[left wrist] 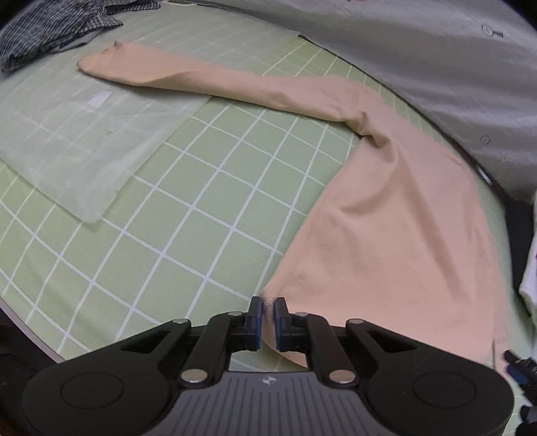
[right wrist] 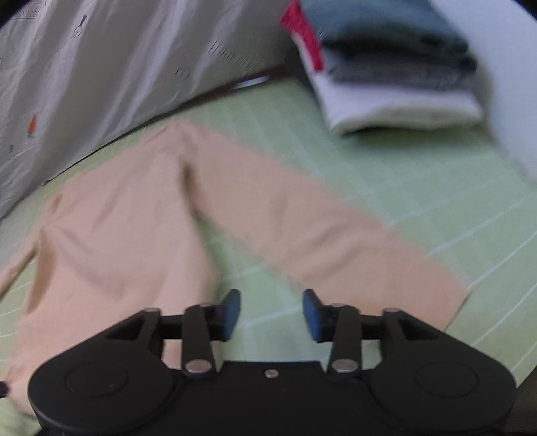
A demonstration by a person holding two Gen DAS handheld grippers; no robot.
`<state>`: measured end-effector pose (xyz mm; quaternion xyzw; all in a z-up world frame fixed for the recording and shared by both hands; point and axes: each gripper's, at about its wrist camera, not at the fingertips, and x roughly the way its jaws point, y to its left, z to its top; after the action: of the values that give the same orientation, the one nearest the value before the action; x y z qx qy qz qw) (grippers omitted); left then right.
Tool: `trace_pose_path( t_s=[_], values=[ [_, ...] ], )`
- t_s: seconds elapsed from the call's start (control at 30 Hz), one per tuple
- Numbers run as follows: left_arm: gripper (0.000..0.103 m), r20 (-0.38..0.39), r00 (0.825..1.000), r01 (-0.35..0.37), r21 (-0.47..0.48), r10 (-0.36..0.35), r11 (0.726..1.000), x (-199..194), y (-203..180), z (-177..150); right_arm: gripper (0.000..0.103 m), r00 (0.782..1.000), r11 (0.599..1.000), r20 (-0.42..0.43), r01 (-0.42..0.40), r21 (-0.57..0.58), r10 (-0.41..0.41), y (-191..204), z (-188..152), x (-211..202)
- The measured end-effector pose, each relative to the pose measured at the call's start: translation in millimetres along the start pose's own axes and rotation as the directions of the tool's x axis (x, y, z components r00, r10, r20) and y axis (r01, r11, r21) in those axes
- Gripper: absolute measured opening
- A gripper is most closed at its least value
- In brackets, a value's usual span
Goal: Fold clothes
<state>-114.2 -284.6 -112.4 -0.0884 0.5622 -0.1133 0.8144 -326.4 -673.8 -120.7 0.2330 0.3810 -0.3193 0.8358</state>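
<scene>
A green gridded counter [left wrist: 201,187] carries the peach garment [left wrist: 386,234], sprawling from ten o'clock to five in the left view. The left gripper [left wrist: 267,313] pinches its hem corner; the right gripper [right wrist: 271,313] stands parted over bare mat, holding nothing.

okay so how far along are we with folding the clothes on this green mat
Done: a folded stack sits at the mat's far corner. In hand: the tan garment lies mostly spread out; the left tongs are nearly shut at its corner edge, while the right tongs hang open over bare mat. Left: folding it, then the crumpled checked garment.
</scene>
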Motion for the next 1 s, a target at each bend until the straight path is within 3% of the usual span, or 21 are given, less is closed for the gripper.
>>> trace_pose_path(
  t_s=[0.23,0.33,0.43,0.5,0.6,0.67,0.8,0.87,1.0],
  values=[
    [0.04,0.027,0.995,-0.094,0.065,0.092,0.993,-3.1,-16.6,9.2,0.05,0.989,0.988,-0.017,0.15,0.023,-0.15,-45.4,16.5,28.2],
    [0.046,0.051,0.991,-0.126,0.058,0.123,0.99,-10.3,-15.0,16.3,0.05,0.989,0.989,-0.02,0.144,0.042,-0.143,-55.8,15.4,32.5],
    [0.053,0.067,0.987,-0.146,0.014,0.145,0.989,-17.0,-3.7,26.9,0.052,0.987,0.987,-0.014,0.16,-0.01,-0.16,-48.2,11.4,29.9],
    [0.056,0.079,0.984,-0.158,-0.002,0.157,0.988,-21.1,4.8,34.4,0.056,0.985,0.985,-0.005,0.17,0.014,-0.17,-49.0,9.1,29.5],
    [0.066,0.107,0.977,-0.185,-0.003,0.184,0.983,-27.5,17.4,45.6,0.071,0.977,0.976,-0.008,0.214,0.038,-0.214,-45.5,6.7,32.6],
    [0.067,0.13,0.971,-0.205,0.021,0.2,0.979,-31.0,26.1,53.2,0.084,0.966,0.962,-0.028,0.257,0.087,-0.256,-43.0,8.6,35.8],
    [0.067,0.176,0.964,-0.218,0.096,0.199,0.971,-38.1,43.4,69.9,0.086,0.948,0.939,-0.053,0.319,0.125,-0.315,-31.5,8.9,33.9],
    [0.067,0.181,0.967,-0.2,0.11,0.178,0.974,-38.7,55.7,80.5,0.096,0.943,0.934,-0.018,0.332,0.134,-0.332,-13.0,7.2,26.0],
    [0.067,0.174,0.975,-0.165,0.139,0.14,0.976,-31.9,81.0,107.1,0.103,0.949,0.946,0.078,0.292,0.141,-0.304,39.7,3.0,8.9]
  ],
)
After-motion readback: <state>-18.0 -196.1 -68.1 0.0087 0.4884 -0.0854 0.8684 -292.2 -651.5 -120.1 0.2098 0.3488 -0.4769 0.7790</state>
